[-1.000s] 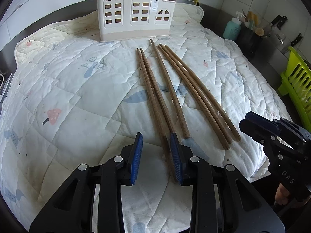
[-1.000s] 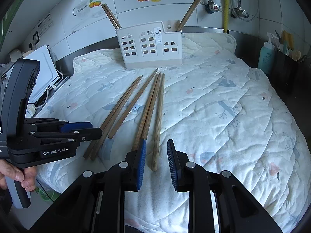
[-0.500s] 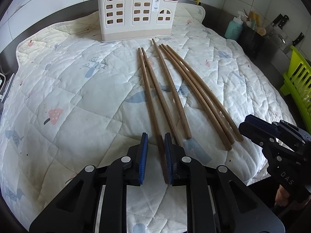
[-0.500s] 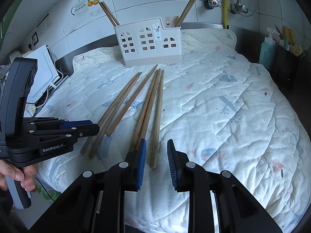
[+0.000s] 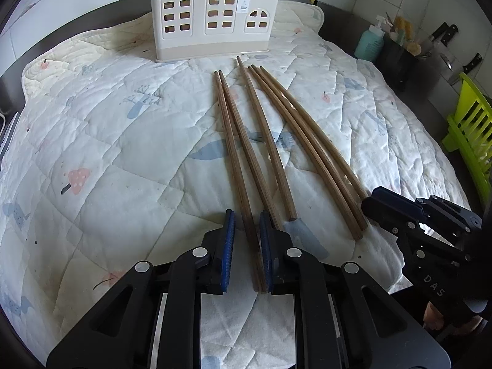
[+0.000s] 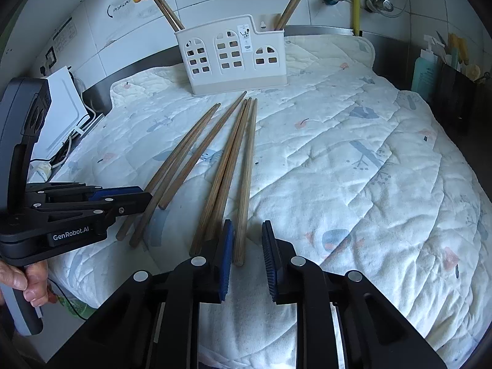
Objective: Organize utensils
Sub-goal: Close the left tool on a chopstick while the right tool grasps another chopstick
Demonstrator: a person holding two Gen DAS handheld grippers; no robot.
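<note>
Several long wooden chopsticks (image 5: 270, 144) lie side by side on a quilted white cloth (image 5: 107, 141), pointing at a cream utensil holder (image 5: 212, 15) at the back. My left gripper (image 5: 247, 252) is open a little, its blue pads either side of the near ends of the leftmost pair (image 5: 243, 190). My right gripper (image 6: 246, 258) is open around the near end of the rightmost chopstick (image 6: 247, 178). The holder (image 6: 233, 58) has chopsticks (image 6: 167, 10) standing in it at both ends.
A green rack (image 5: 470, 129), a teal soap bottle (image 5: 369, 43) and a dark caddy (image 5: 399, 61) with knives stand to the right. A white device (image 6: 61, 113) with cables sits left of the cloth. Tiled wall and taps are behind.
My left gripper narrowed from wide open and moved forward, so the leftmost pair now lies between its pads. My right gripper moved forward over the rightmost chopstick's end.
</note>
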